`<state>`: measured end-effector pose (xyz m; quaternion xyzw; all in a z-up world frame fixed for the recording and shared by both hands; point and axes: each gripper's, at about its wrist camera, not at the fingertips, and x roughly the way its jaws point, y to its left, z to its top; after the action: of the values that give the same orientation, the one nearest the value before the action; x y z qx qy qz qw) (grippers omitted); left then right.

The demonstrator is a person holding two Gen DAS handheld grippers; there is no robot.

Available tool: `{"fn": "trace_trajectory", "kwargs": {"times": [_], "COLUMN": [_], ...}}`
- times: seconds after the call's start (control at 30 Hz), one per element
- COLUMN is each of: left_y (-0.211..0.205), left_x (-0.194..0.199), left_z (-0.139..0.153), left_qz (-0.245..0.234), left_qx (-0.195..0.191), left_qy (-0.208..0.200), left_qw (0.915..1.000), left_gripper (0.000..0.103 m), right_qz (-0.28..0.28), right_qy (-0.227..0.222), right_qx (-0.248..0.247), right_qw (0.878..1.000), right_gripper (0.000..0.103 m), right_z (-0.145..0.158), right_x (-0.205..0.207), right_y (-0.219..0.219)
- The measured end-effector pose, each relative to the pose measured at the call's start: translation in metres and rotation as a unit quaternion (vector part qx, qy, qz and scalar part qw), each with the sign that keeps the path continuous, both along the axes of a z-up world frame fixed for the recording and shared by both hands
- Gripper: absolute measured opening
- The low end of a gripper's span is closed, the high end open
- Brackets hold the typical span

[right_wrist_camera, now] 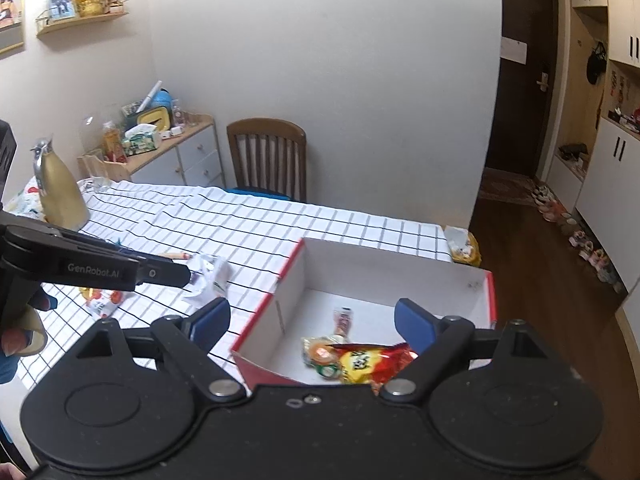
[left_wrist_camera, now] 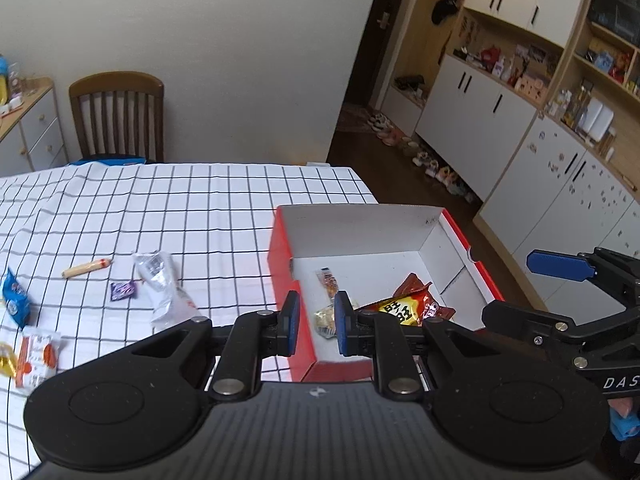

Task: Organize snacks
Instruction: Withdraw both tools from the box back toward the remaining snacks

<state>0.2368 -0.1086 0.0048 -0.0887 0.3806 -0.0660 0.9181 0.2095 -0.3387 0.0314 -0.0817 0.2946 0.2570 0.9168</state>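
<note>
Right now my left gripper hovers over the near-left corner of the red box, its fingers drawn fairly close with a gap between them and nothing held. My right gripper is spread wide and empty, low over the box's near edge.

Already inside the box lie a red-and-yellow snack bag, a small round-printed packet touching it, and a thin stick packet further back. Loose on the checked table wait a crumpled silver wrapper, a purple candy, a sausage stick, a blue packet and an orange-and-white packet.

As I judge it, the risk is collision: both grippers crowd the same end of the box, and swinging the left one toward the loose snacks could clip the box wall and shove it toward the table's edge, which it already sits near. The silver wrapper looks slippery and limp; a shallow pinch may let it slide out.

Only the left wrist view shows the blue packet and the purple candy clearly. Only the right wrist view shows another packet perched at the far table corner beyond the box, a gold jug at the table's far left, and a hand holding the left gripper.
</note>
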Motion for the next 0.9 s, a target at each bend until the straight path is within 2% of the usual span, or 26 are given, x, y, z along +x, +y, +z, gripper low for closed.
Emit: {"fn": "trace_trajectory", "kwargs": {"times": [0.1, 0.17, 0.2, 0.23, 0.3, 0.4, 0.5, 0.6, 0.73, 0.9], "left_y": [0.013, 0.022, 0.028, 0.033, 0.044, 0.062, 0.081, 0.099, 0.120, 0.143], "left_x": [-0.013, -0.021, -0.025, -0.030, -0.040, -0.051, -0.059, -0.070, -0.085, -0.102], "left_z": [0.002, 0.003, 0.003, 0.004, 0.006, 0.008, 0.009, 0.008, 0.005, -0.005], "left_qz": [0.010, 0.018, 0.023, 0.029, 0.046, 0.059, 0.073, 0.082, 0.092, 0.095], "left_qx": [0.006, 0.005, 0.003, 0.000, 0.000, -0.001, -0.001, 0.005, 0.016, 0.045], "left_qy": [-0.007, -0.012, -0.016, -0.022, -0.041, -0.047, -0.052, -0.057, -0.066, -0.064], "left_qw": [0.9999, 0.9997, 0.9996, 0.9993, 0.9981, 0.9971, 0.9960, 0.9949, 0.9935, 0.9923], "left_gripper": [0.019, 0.029, 0.041, 0.060, 0.076, 0.076, 0.076, 0.076, 0.083, 0.084], "right_qz": [0.010, 0.018, 0.021, 0.026, 0.033, 0.046, 0.059, 0.073, 0.085, 0.085], "right_qy": [-0.003, -0.003, -0.005, -0.006, -0.008, -0.011, -0.020, -0.024, -0.024, -0.001], "right_qx": [0.008, 0.012, 0.014, 0.015, 0.019, 0.026, 0.033, 0.042, 0.045, 0.048], "right_qw": [1.000, 1.000, 1.000, 1.000, 0.999, 0.999, 0.998, 0.996, 0.995, 0.995], "right_gripper": [0.091, 0.091, 0.091, 0.091, 0.091, 0.094, 0.102, 0.103, 0.103, 0.103], "right_z": [0.002, 0.003, 0.003, 0.003, 0.004, 0.004, 0.005, 0.004, 0.000, -0.010], "right_x": [-0.007, -0.010, -0.012, -0.014, -0.018, -0.025, -0.032, -0.039, -0.045, -0.043], "right_y": [0.010, 0.018, 0.022, 0.026, 0.035, 0.050, 0.067, 0.083, 0.107, 0.133]}}
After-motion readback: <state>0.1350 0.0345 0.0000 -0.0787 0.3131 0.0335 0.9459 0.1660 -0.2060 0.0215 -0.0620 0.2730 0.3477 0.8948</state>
